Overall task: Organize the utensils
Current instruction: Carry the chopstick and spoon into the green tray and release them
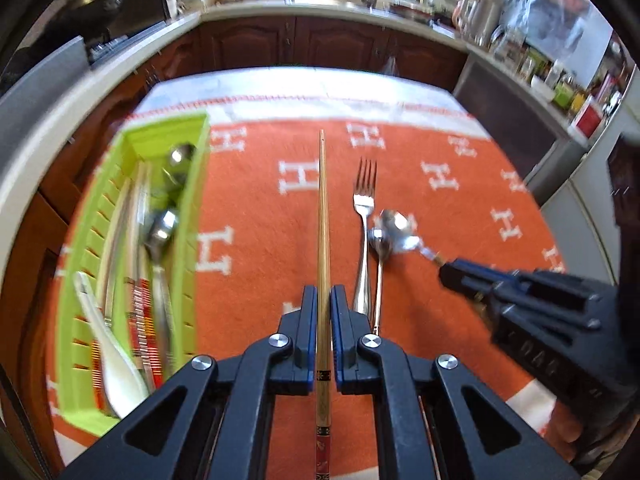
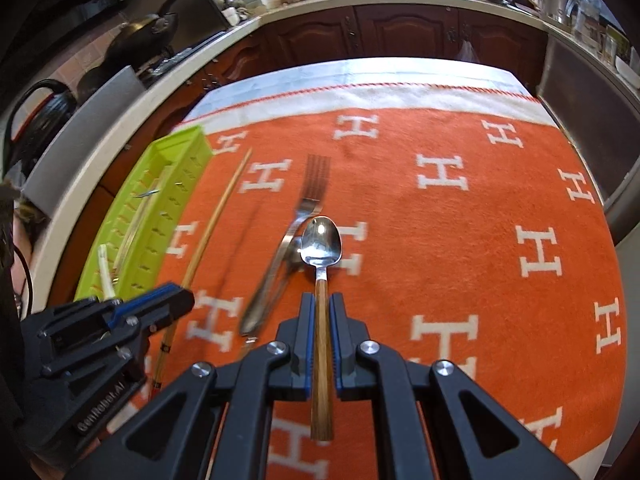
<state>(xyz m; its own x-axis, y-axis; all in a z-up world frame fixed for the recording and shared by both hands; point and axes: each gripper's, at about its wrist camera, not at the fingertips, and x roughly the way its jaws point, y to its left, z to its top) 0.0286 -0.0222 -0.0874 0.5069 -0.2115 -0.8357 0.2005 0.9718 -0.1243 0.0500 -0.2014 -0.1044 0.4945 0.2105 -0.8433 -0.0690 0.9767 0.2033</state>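
My left gripper (image 1: 323, 294) is shut on a pair of wooden chopsticks (image 1: 322, 216) that point forward over the orange cloth. My right gripper (image 2: 323, 302) is shut on the wooden handle of a spoon (image 2: 321, 240), bowl forward; this gripper shows in the left wrist view (image 1: 450, 270) at the right. A metal fork (image 1: 364, 216) and a small metal spoon (image 1: 380, 248) lie on the cloth between the grippers. A green utensil tray (image 1: 192, 216) at the left holds several spoons, a white ceramic spoon (image 1: 116, 364) and chopsticks.
The orange cloth with white H letters (image 2: 460, 220) covers the table. Kitchen counters and dark wooden cabinets (image 2: 400, 32) ring the far side. A steel appliance (image 1: 512, 112) stands right. The left gripper body (image 2: 100, 344) sits at the lower left of the right wrist view.
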